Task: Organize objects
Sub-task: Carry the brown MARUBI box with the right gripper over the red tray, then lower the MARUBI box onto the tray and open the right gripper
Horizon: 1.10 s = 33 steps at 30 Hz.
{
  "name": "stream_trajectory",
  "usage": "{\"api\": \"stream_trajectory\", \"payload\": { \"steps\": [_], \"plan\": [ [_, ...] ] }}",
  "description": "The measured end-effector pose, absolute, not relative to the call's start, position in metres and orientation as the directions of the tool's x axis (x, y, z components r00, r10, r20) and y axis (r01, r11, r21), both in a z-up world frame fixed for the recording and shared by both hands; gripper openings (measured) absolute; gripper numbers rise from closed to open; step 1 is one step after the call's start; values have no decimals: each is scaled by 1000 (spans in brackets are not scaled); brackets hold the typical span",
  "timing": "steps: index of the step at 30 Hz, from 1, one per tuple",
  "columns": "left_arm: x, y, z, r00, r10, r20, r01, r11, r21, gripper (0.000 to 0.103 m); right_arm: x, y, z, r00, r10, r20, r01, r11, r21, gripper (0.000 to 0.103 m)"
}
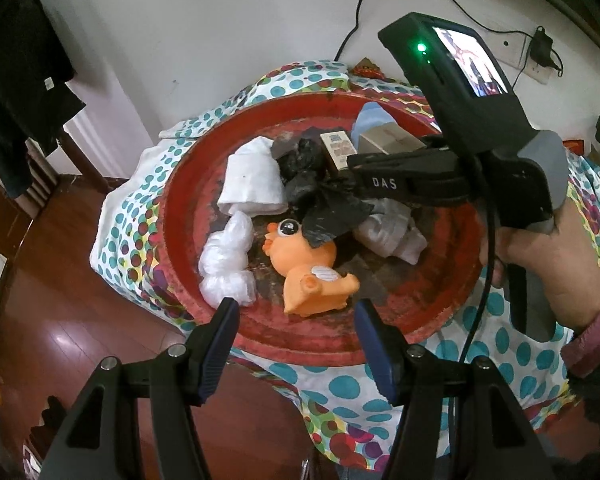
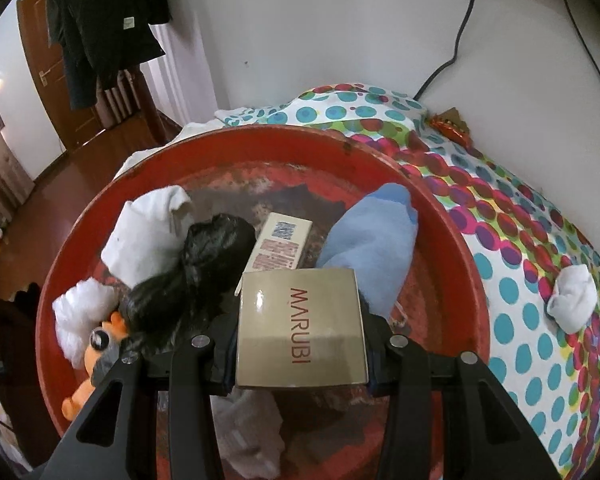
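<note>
A round red basin (image 1: 332, 346) (image 2: 452, 264) holds white cloths, black plastic bags (image 1: 304, 176) (image 2: 196, 276), an orange toy duck (image 1: 308, 268) (image 2: 96, 344), a blue sock (image 2: 372, 248) and a patterned carton (image 2: 280, 246). My left gripper (image 1: 296, 320) is open and empty, just above the basin's near rim, in front of the duck. My right gripper (image 2: 300, 340) is shut on a beige MARUBI box (image 2: 300, 328) (image 1: 388, 140) and holds it above the basin; it shows in the left wrist view as a dark clamp (image 1: 412, 180).
The basin sits on a polka-dot cloth (image 1: 492, 344) (image 2: 540, 280) covering a table against a white wall. A rolled white sock (image 2: 572, 304) lies on the cloth to the right. Cables and a wall socket (image 1: 536, 52) hang behind. Wooden floor (image 1: 60, 320) lies left.
</note>
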<state>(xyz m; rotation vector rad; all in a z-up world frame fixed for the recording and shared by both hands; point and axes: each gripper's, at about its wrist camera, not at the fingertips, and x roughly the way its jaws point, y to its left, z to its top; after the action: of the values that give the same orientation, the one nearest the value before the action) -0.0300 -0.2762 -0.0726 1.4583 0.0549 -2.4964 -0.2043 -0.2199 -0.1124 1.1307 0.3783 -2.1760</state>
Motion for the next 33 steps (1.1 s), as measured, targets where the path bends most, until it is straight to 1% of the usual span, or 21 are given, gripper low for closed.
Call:
{"api": "stream_trajectory", "payload": {
  "steps": [6, 12, 17, 21, 24, 26, 30, 33],
  "plan": [
    [-30, -281, -75, -459, -186, -869, 247, -966, 77, 61, -198, -224, -112, -417, -416, -808, 676, -736, 30, 43],
    [-30, -278, -73, -462, -176, -869, 238, -969, 70, 61, -195, -219, -107, -410, -432, -803, 674, -737, 52, 44],
    [-31, -274, -75, -457, -175, -872, 232, -970, 73, 61, -190, -211, -97, -430, -437, -790, 672, -739, 43, 54],
    [-33, -272, -78, -452, -173, -875, 225, -972, 76, 61, -188, -201, -87, -439, -454, -776, 667, -743, 57, 55],
    [-33, -271, -80, -448, -169, -878, 222, -972, 73, 61, -184, -184, -76, -459, -468, -755, 655, -752, 68, 57],
    [-34, -269, -82, -444, -168, -880, 219, -973, 75, 61, -184, -167, -72, -485, -456, -746, 636, -769, 56, 65],
    [-35, -263, -88, -432, -162, -887, 200, -976, 81, 61, -191, -125, -75, -522, -403, -751, 585, -811, 28, 66],
    [-36, -264, -90, -426, -181, -886, 205, -974, 100, 61, -202, -81, -83, -542, -352, -763, 509, -860, 35, 66]
  ]
}}
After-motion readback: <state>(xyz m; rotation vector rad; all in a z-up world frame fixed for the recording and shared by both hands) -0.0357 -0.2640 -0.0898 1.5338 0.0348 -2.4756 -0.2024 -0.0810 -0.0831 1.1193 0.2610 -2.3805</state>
